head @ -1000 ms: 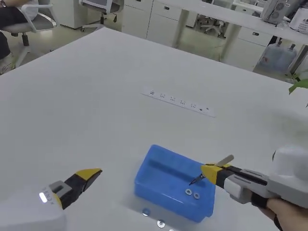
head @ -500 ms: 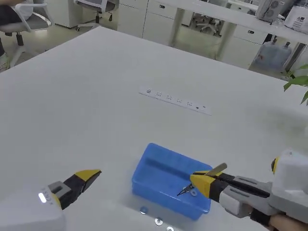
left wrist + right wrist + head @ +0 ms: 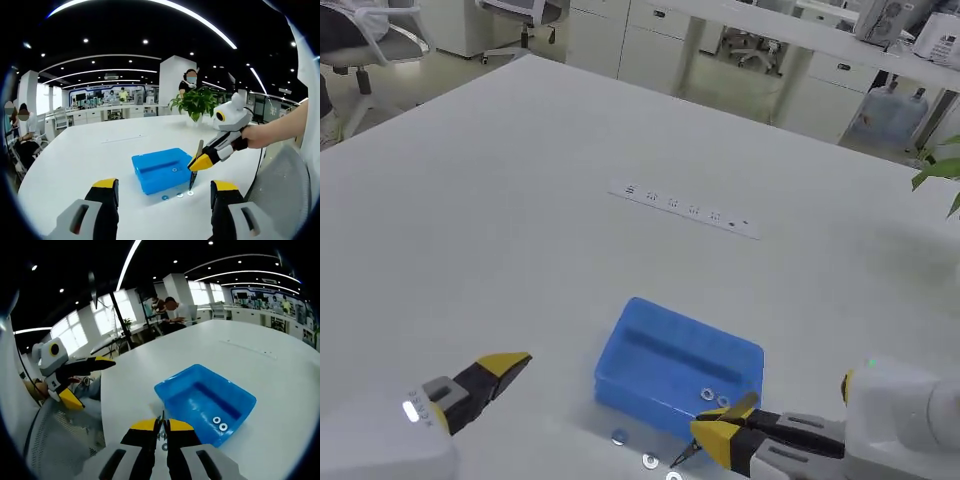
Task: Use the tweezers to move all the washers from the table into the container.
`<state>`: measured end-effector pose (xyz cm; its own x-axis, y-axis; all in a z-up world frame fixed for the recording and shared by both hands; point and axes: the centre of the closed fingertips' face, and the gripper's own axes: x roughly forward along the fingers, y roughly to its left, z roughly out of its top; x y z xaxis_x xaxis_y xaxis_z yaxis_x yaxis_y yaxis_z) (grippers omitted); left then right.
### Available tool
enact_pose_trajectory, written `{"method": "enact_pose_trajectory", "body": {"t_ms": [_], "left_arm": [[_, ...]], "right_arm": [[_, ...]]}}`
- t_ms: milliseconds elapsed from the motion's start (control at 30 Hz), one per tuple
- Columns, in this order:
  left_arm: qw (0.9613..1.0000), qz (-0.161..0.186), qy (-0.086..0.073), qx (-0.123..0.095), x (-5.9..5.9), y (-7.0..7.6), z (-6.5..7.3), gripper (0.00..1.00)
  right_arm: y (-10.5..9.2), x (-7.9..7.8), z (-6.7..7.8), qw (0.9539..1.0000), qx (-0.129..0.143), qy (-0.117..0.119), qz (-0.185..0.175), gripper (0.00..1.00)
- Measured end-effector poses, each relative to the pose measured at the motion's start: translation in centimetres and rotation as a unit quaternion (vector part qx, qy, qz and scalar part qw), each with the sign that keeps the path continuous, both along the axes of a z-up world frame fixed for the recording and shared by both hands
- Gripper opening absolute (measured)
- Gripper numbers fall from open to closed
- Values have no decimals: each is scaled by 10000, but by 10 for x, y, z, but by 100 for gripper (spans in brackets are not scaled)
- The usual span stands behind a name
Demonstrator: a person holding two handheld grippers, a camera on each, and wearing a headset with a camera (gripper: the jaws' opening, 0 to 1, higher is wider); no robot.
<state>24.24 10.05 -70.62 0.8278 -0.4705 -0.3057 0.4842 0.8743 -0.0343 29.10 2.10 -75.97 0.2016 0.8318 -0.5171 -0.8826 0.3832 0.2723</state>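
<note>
Right tongs (image 3: pixel 718 432) are clamped on the tweezers (image 3: pixel 682 457), whose tip is at the loose washers (image 3: pixel 650 461) on the tabletop (image 3: pixel 520 200), just beside the blue container (image 3: pixel 650 345) holding two washers (image 3: pixel 714 398). Left tongs (image 3: pixel 503 365) hang apart and empty, well to the left.

White table (image 3: pixel 500 220) bears blue container (image 3: pixel 640 398), three loose washers (image 3: pixel 650 461), socket strip (image 3: pixel 685 210).

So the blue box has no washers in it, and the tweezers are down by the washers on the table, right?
No, the blue box holds two washers; the right gripper view shows them. The tweezers in the right gripper are down by the loose washers on the table.
</note>
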Motion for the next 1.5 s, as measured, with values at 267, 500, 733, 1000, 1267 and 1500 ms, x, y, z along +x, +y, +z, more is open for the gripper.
{"method": "enact_pose_trajectory", "body": {"t_ms": [267,500,733,1000,1267,1500], "left_arm": [[10000,-29,25,21,-1,-1,-1,76],[10000,-65,37,44,-1,-2,-2,76],[9999,-90,49,62,-1,-3,-2,76],[9999,-105,45,97,-2,-3,-2,75],[9999,-73,44,123,-1,-2,-3,75],[9999,-54,22,117,-1,-1,-2,75]], "right_arm": [[2,-6,-7,9995,-235,-120,163,3],[1,-8,-11,9985,-406,-222,281,3],[3,-12,-16,9973,-528,-307,401,3],[11,-24,-16,9885,-693,-867,1029,2],[9,-20,-10,9895,-637,-906,924,2],[9,-16,3,9914,-505,-888,820,2]]}}
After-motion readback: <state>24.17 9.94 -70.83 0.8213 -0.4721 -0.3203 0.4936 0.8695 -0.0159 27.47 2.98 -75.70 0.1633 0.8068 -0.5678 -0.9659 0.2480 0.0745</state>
